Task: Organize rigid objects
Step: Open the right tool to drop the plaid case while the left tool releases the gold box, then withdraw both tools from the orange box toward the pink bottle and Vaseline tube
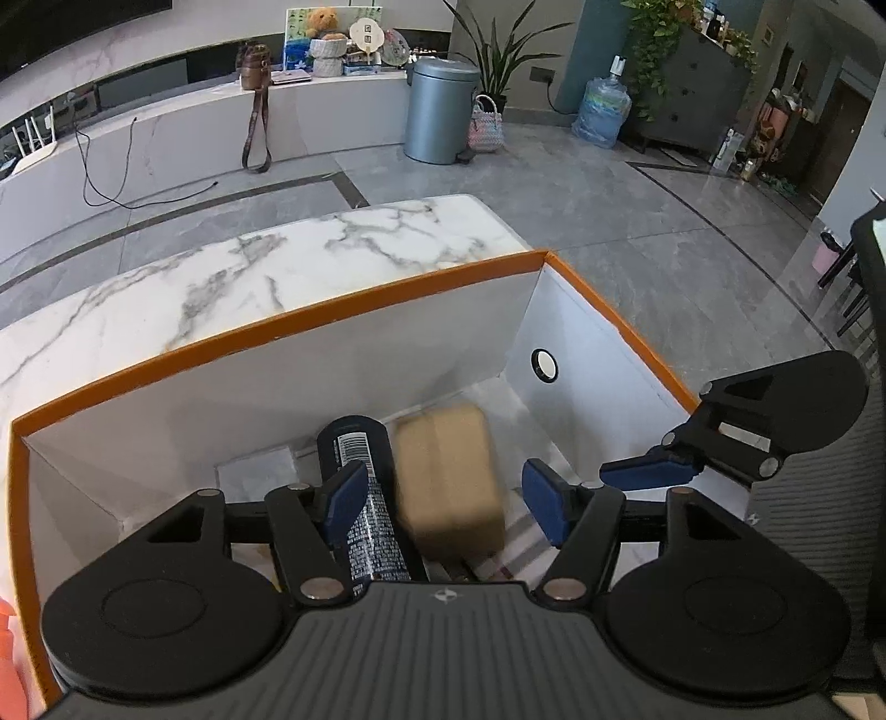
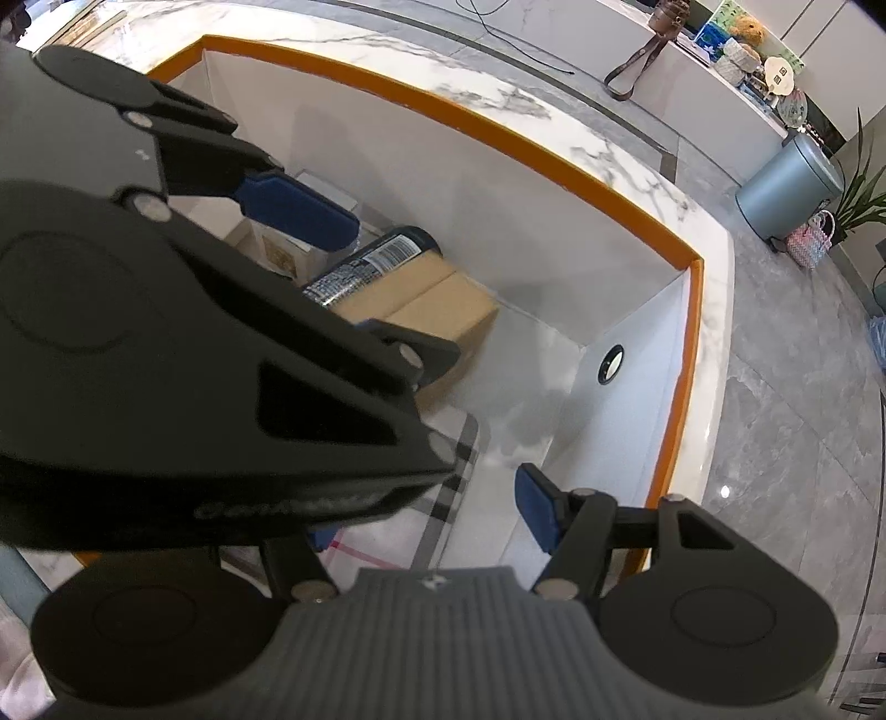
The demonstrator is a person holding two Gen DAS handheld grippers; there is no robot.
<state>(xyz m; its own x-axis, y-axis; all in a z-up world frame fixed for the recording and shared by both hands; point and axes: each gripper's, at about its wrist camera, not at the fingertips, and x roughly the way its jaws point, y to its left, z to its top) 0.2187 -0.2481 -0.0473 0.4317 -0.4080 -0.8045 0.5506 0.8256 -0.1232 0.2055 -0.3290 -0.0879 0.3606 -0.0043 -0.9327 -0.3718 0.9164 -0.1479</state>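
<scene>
A white box with an orange rim (image 1: pixel 332 318) sits on a marble-topped table (image 1: pixel 310 260), its far right corner close to the table's far right corner. Both cameras look down into the box.

Inside, a dark can with a barcode label (image 1: pixel 362 498) lies on its side near the middle of the box floor. A tan cardboard box (image 1: pixel 448 476) sits just to the right of the can, touching or nearly touching it; it is blurred in the left wrist view. To the left of the can, toward the box's left wall, there is a small white carton (image 1: pixel 255 471). In the right wrist view a sheet with checked grey and pink lines (image 2: pixel 448 498) lies on the box floor nearer the camera. The right end wall of the box has a round hole (image 1: pixel 544 364) in it.

The left gripper (image 1: pixel 448 501) points down into the box with its jaws standing wide apart. The can and the tan box lie between and beyond the blue fingertips (image 1: pixel 346 495), and the pads do not appear to press on either, though the left pad sits very close to the can.

The right gripper (image 2: pixel 432 512) hangs over the box's near right corner. Its right blue fingertip (image 2: pixel 534 509) is plain to see, but the left gripper's black body covers most of the other one, so I cannot tell whether anything is between the jaws.

Beyond the table are a grey tiled floor, a grey pedal bin (image 1: pixel 440 111), a water jug (image 1: pixel 601 108) and a long white ledge (image 1: pixel 194 133) with a teddy bear (image 1: pixel 323 22).
</scene>
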